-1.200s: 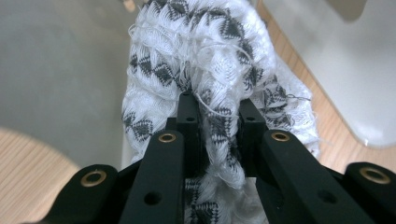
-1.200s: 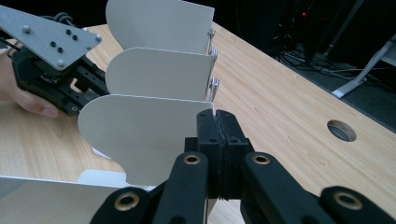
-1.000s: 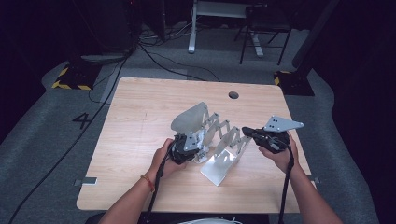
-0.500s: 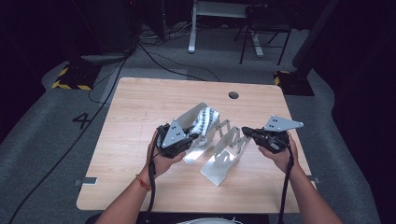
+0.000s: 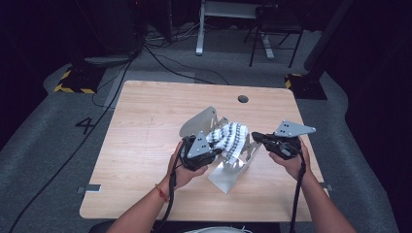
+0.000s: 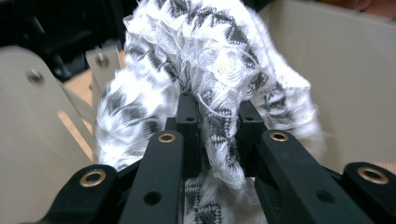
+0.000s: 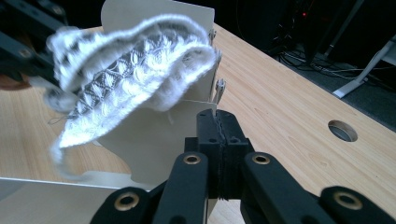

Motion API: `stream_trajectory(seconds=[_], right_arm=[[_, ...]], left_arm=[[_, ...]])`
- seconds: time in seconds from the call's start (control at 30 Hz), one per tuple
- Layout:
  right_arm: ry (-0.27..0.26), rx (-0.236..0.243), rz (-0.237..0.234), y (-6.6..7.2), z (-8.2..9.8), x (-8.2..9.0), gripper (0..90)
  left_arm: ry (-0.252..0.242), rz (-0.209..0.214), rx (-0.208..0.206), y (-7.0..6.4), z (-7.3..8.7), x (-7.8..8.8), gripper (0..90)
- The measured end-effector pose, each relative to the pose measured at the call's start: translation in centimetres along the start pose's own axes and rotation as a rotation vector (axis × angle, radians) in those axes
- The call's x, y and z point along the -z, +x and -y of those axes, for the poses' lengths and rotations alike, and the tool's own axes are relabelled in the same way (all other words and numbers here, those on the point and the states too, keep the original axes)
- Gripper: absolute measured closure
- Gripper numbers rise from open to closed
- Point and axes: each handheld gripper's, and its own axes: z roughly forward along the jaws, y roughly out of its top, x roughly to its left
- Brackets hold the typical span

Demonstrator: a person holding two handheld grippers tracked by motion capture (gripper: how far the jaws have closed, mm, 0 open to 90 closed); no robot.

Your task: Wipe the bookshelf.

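A white and grey patterned sock [image 5: 229,138] hangs bunched over a bare metal stand [image 5: 232,173] with an upright foot-shaped plate [image 5: 199,121]. My left gripper [image 5: 213,146] is shut on the sock [image 6: 205,70]; in the left gripper view its jaws [image 6: 217,109] pinch the knit fabric between the stand's plates [image 6: 327,84]. My right gripper [image 5: 255,137] is shut with nothing in it, at the stand's right side. In the right gripper view its closed tips [image 7: 218,122] sit just in front of a plate [image 7: 154,140], with the sock [image 7: 126,79] up to the left.
The wooden table [image 5: 145,131] has a round cable hole [image 5: 243,99] at the back right, also visible as the hole [image 7: 342,130]. Cables trail from both grippers toward the near edge. Dark floor, chair legs and cables lie beyond the table.
My left gripper has lifted with the sock end in it. The sock, earlier stretched low along the stand, now stands bunched above it. The right gripper has stayed in place.
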Motion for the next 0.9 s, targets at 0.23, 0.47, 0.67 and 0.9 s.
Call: stream_trajectory(seconds=[0.23, 0.47, 0.67, 0.9], right_arm=[[0.002, 0.006, 0.003, 0.1, 0.0, 0.0, 89.8], [0.004, 0.010, 0.003, 0.1, 0.0, 0.0, 89.8], [0.002, 0.010, 0.002, 0.0, 0.0, 0.0, 89.8], [0.004, 0.009, 0.005, 0.1, 0.0, 0.0, 89.8]], left_arm=[[0.101, -0.040, -0.022, 0.2, 1.7, -1.1, 77.3], [0.284, -0.002, -0.011, -0.4, 4.9, -4.4, 77.2], [0.259, 0.020, -0.011, -0.5, 4.8, -4.8, 77.2], [0.116, 0.017, -0.037, -0.7, 2.1, -2.6, 77.2]])
